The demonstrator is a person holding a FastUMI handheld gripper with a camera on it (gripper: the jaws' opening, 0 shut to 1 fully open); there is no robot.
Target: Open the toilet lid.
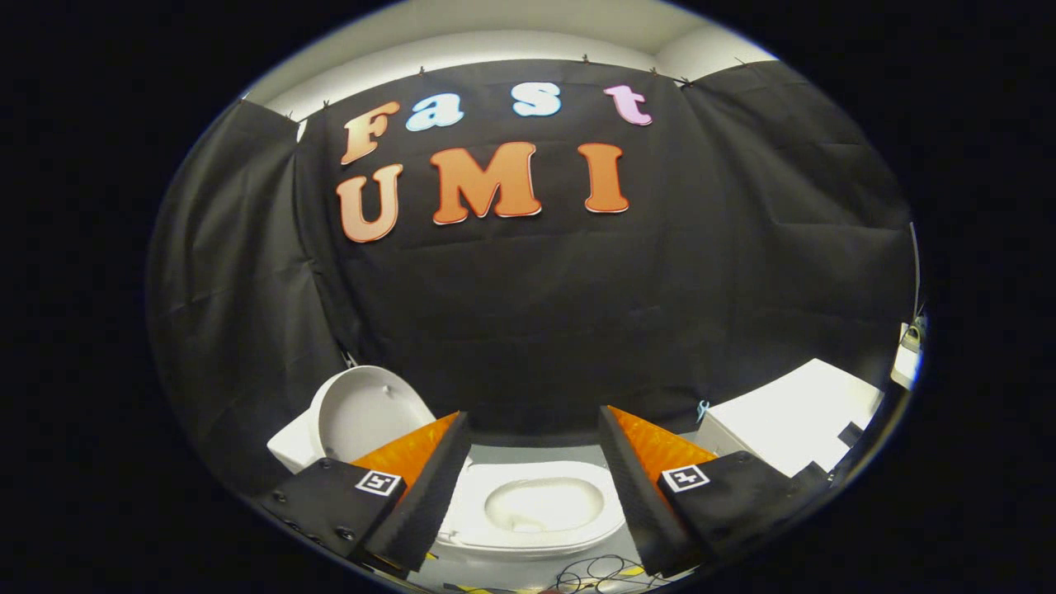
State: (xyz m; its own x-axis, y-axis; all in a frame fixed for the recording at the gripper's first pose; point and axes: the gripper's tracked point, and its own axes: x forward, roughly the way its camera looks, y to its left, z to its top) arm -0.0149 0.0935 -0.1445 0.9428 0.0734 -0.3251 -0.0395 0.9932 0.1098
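The toilet lid (363, 412) and bowl (540, 507) are showing a smooth, glossy white finish. The gripper (532, 487) fingers (429, 487) are presenting matt black ribbed padding over orange ridged plastic, spread wide, gripping nothing. The booth wall (701, 272) is hanging as creased black cloth.

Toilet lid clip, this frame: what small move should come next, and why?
Probably just ease the gripper back, fingers open. The lid already stands upright, the bowl lies uncovered between the fingers, and they grip nothing, so nothing seems left to lift.
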